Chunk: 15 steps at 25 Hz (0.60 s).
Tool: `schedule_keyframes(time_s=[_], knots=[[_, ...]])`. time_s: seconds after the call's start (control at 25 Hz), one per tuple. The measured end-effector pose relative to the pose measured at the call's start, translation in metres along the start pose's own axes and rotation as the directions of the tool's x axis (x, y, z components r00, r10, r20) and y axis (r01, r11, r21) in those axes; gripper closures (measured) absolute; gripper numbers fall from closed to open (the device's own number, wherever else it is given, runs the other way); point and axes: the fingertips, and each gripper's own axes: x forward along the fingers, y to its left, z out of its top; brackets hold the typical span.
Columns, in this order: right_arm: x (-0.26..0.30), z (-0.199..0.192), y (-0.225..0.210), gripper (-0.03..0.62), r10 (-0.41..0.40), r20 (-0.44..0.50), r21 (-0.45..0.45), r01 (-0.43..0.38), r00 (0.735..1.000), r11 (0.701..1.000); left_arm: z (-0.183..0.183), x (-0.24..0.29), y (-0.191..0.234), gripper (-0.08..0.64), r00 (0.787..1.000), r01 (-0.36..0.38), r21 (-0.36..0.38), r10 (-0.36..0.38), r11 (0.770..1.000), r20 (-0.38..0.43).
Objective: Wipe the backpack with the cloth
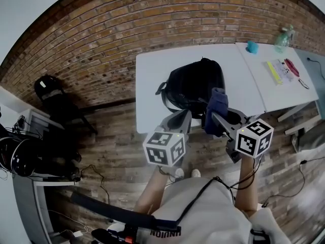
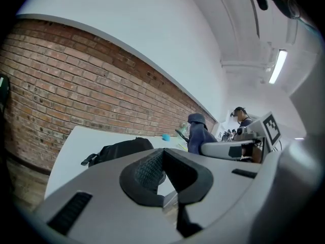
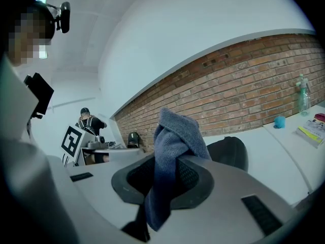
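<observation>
A black backpack (image 1: 195, 83) lies on the white table (image 1: 152, 70), close to its near edge. My right gripper (image 1: 213, 117) is shut on a blue cloth (image 1: 217, 103), which sticks up out of the jaws just in front of the backpack's near right side. In the right gripper view the cloth (image 3: 175, 136) hangs between the pads, with the backpack (image 3: 231, 154) behind it. My left gripper (image 1: 186, 114) hovers at the table's near edge, pads together and holding nothing. In the left gripper view the backpack (image 2: 122, 149) lies ahead, with the cloth (image 2: 195, 133) to its right.
A second white table (image 1: 264, 93) adjoins on the right and carries a teal object (image 1: 252, 47), a spray bottle (image 1: 283, 38) and papers with pens (image 1: 282, 69). A black chair (image 1: 51, 93) stands at the left by the brick wall. Cables lie on the wooden floor.
</observation>
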Motion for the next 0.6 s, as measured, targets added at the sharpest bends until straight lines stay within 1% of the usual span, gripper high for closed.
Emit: schedule_keyframes(time_s=[0.6], knots=[[0.0079,-0.0022,0.0078,0.525,-0.002,-0.013,-0.006,0.002,1.000,1.000,0.0000,-0.0069,0.0098,0.557,1.000,-0.006,-0.013,0.006,1.000,0.003]])
